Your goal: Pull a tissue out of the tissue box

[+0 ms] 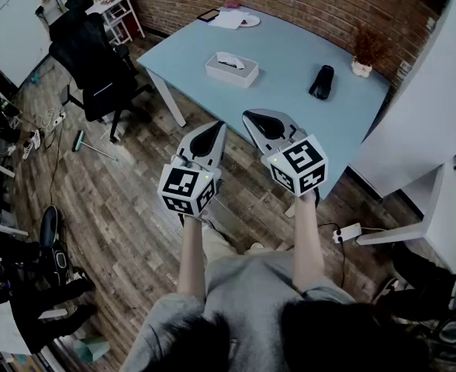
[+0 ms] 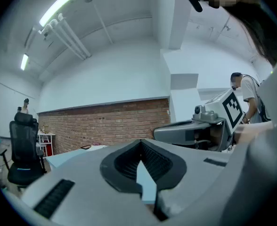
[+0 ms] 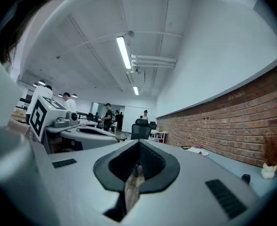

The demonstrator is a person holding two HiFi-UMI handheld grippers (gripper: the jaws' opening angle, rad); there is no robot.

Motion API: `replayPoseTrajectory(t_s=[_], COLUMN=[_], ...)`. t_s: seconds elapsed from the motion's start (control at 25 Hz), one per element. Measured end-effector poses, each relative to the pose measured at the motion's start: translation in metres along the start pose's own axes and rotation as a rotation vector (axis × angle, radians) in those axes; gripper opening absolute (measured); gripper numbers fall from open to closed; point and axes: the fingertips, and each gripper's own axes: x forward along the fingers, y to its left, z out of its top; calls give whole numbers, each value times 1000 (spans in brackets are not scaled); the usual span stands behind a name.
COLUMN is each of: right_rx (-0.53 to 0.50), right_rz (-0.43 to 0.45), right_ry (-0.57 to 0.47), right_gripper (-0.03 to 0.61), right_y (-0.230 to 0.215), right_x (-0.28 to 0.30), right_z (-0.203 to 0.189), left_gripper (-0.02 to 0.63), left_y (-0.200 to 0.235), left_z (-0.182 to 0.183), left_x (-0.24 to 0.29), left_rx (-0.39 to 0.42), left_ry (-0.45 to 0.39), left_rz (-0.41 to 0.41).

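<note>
A white tissue box (image 1: 231, 70) with a tissue (image 1: 229, 57) poking out of its top sits on the light blue table (image 1: 290, 91), towards its left side. I hold both grippers level, side by side, short of the table's near corner and well away from the box. The left gripper (image 1: 219, 126) has its jaws together with nothing in them. So does the right gripper (image 1: 247, 116). In the left gripper view the closed left gripper (image 2: 141, 142) points at the brick wall, with the right gripper (image 2: 195, 131) beside it. The box is hidden in both gripper views.
A black object (image 1: 322, 82) and a small potted plant (image 1: 361, 67) stand on the table's right part, papers and a plate (image 1: 232, 18) at its far end. A black office chair (image 1: 96, 68) stands left of the table, a white partition (image 1: 422, 130) on the right. People stand far off.
</note>
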Motion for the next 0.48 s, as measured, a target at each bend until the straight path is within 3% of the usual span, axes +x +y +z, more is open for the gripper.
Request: replayPoseTrajectory(t_s=[0.48], right_rx=[11], right_rz=[9], right_ry=[18], right_gripper=[-2], right_y=[0], right_x=[3], right_z=[-10], left_gripper=[3], left_y=[1], left_z=[-9], left_x=[2], left_rx=[-5], left_ry=[24], left_rz=[5])
